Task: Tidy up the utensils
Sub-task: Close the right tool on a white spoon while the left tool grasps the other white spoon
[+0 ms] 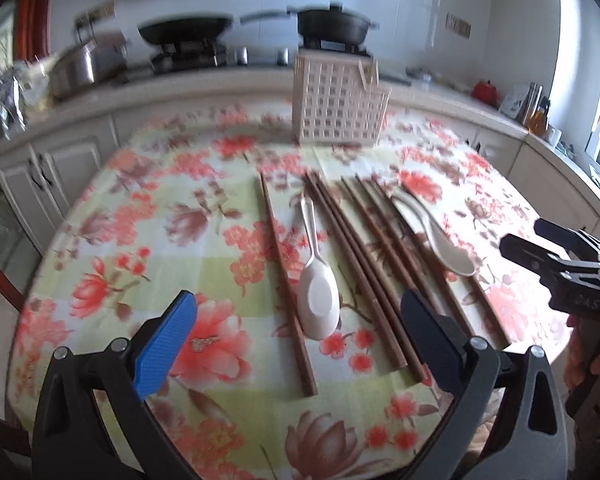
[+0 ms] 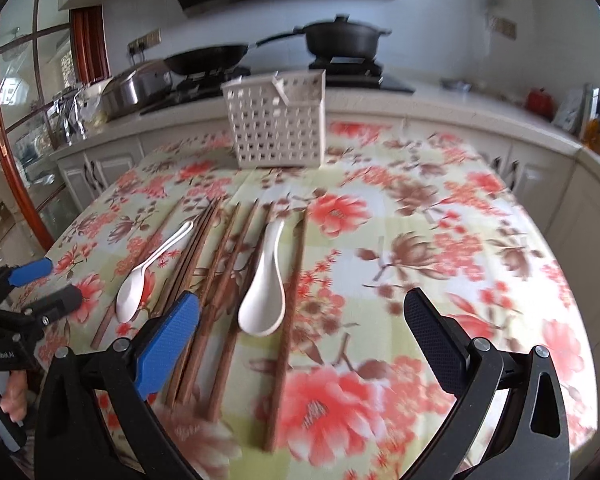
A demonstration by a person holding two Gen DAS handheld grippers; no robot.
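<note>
as both hover, left gripper (image 1: 300, 320) wide — right gripper (image 2: 302, 320) wide

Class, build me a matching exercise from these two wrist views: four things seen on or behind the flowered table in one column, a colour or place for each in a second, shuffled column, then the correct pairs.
Column 1
1. spoons
2. chopsticks
3. utensil basket
4. black pot

Column 2
A. on the stove behind the table
B. brown, lying flat in a row on the tablecloth
C. white, lying among the chopsticks
D. pale lattice walls, standing at the far end of the table

Pairs: 1-C, 2-B, 3-D, 4-A
</note>
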